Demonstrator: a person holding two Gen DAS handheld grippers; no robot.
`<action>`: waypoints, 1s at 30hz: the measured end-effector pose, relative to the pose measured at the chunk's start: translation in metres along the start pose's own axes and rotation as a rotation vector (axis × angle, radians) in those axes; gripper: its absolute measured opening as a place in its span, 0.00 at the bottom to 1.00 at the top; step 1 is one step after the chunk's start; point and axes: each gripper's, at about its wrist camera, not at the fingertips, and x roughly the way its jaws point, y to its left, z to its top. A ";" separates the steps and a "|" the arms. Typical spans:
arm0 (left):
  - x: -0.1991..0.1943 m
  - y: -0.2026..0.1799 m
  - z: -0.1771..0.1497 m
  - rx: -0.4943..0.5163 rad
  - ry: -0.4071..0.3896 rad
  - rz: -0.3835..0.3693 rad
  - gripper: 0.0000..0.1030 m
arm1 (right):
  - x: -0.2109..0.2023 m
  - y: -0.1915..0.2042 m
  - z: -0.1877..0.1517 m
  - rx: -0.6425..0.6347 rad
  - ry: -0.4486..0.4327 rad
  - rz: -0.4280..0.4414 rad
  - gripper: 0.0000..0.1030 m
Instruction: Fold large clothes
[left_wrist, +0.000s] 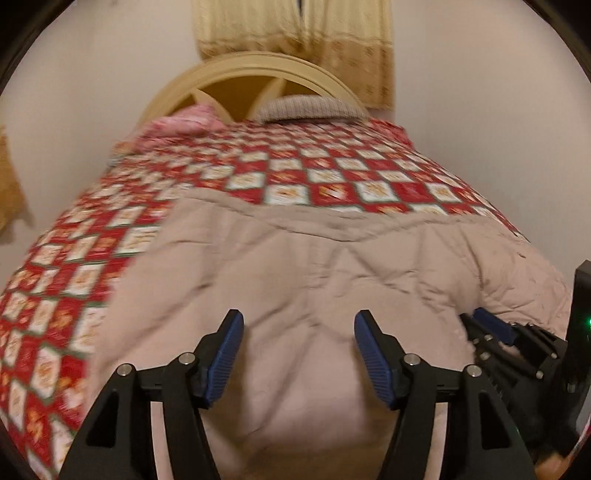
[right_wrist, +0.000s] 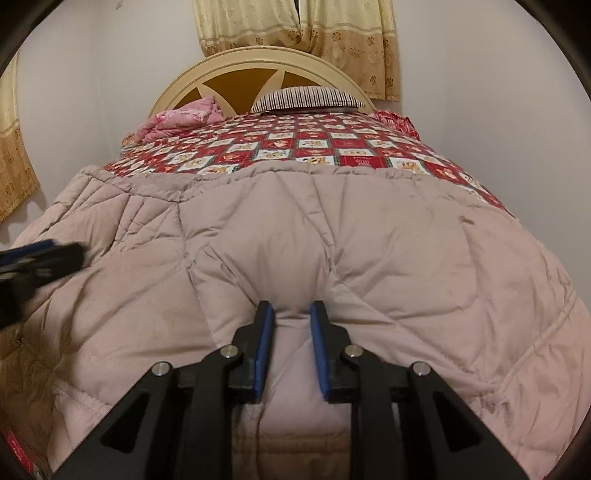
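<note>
Bed (right_wrist: 424, 155) under checked cover, beige quilted coat (right_wrist: 406, 251), striped pillow (right_wrist: 306, 98)

Right claw (right_wrist: 291, 314) — pinching quilted coat (right_wrist: 406, 258)

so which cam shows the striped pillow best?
Right wrist view: the pillow is sharp, its dark stripes clear, lying against the headboard. In the left wrist view the same pillow is motion-blurred into a plain greyish shape, with no stripes readable.

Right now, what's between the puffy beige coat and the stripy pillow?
Only the red checkered bedspread lies between the quilted beige coat and the striped pillow. The right wrist view shows it most clearly.
</note>
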 end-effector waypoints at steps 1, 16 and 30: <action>-0.004 0.007 -0.002 -0.017 -0.006 0.020 0.62 | -0.001 0.000 -0.001 0.003 -0.001 0.003 0.23; -0.010 0.129 -0.035 -0.499 -0.026 -0.227 0.66 | 0.000 -0.003 -0.001 0.007 -0.002 0.007 0.23; 0.054 0.164 -0.084 -0.867 0.171 -0.532 0.89 | -0.001 -0.002 -0.002 0.008 -0.002 0.007 0.23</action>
